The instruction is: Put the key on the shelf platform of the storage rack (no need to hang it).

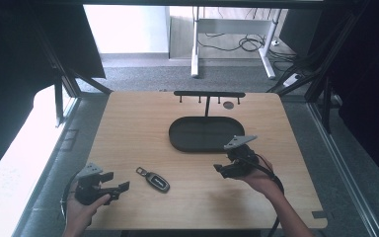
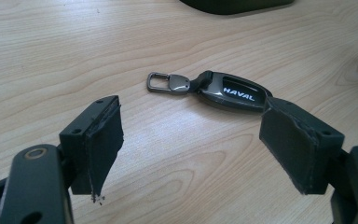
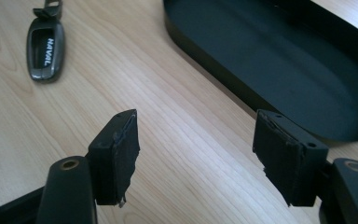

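We're basically at square one: both the left gripper (image 1: 109, 190) and right gripper (image 1: 229, 165) have fingers apart holding nothing, key fob (image 1: 154, 179) lying on the surface (image 1: 128, 128), around 7 o'clock of the empty tray (image 1: 177, 140).

One word is showing that can be read: "HAVAL", in white capital letters, is sitting on the dark glossy face of the car key (image 2: 233, 91), which is lying just right of centre in the upper half of the left gripper view. The same word is appearing on the car key at the upper left of the right gripper view (image 3: 46, 48), where it is running sideways along the key's length. In the high view the key's lettering is showing too small to read.
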Tool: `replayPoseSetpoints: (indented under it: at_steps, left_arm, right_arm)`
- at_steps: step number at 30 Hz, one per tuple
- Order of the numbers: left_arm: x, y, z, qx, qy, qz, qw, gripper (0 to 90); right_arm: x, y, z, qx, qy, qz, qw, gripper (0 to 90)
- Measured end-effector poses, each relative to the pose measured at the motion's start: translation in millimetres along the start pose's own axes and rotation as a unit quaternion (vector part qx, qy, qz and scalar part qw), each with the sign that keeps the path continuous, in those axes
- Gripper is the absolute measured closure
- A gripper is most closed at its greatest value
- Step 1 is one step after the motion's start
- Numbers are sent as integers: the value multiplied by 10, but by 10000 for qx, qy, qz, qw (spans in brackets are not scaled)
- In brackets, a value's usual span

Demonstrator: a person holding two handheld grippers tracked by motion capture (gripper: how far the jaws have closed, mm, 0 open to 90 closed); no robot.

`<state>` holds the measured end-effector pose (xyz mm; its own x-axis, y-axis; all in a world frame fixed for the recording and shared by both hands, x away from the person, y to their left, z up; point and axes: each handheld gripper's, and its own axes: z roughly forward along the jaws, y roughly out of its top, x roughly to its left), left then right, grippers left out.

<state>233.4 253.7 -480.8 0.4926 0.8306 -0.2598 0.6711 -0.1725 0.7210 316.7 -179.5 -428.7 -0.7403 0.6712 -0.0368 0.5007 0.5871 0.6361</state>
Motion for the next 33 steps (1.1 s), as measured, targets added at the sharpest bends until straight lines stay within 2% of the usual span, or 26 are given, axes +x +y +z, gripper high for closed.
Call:
replayPoseSetpoints:
  at_steps: [2,7,14,33]
  left_arm:
    - [0,-1,3,-7,-6,-1,10000,216]
    - [2,-2,4,4,-8,0,10000,216]
    - [-7,-2,14,22,-24,13,10000,215]
    - [-4,-2,16,36,-30,12,10000,215]
  right_arm:
    - [13,14,12,7,17,2,10000,319]
    - [101,135,111,121,109,-210,9996,320]
    - [199,243,183,252,172,-346,9989,324]
    - [365,460,353,432,363,-551,9969,328]
